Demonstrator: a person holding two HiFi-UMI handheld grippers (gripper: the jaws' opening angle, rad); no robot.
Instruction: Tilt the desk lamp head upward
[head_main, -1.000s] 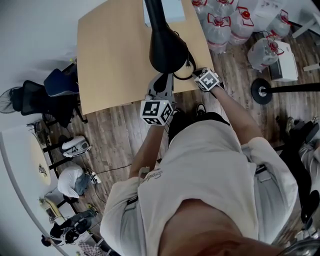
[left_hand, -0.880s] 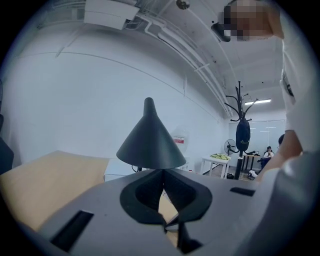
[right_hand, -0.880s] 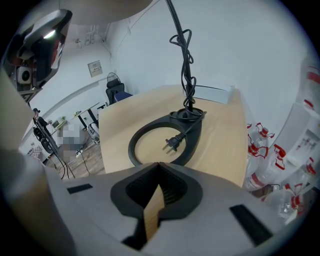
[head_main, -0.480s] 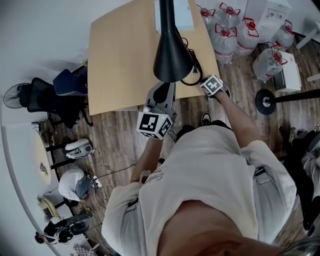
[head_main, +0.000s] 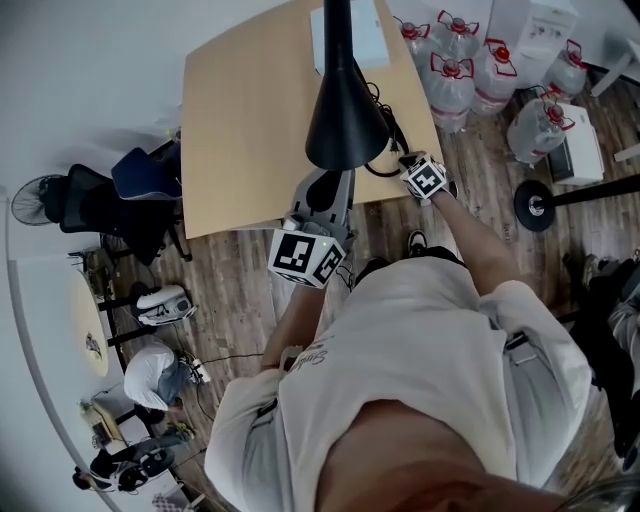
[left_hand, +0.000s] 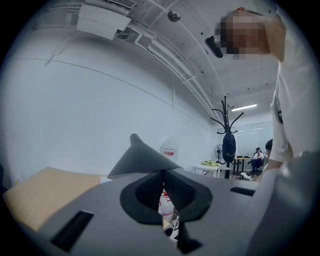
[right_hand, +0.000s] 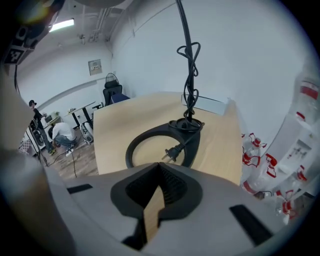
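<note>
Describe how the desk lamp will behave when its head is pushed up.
Its cone head sits high on a thin stem, so it probably tips easily. The open ring base looks light and may slide. The loose cord should flop.

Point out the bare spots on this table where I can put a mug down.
The left half of the table is bare, from the lamp base out to the left edge. The right side is crowded: the base, its cord and plug, with a white box at the far edge.
</note>
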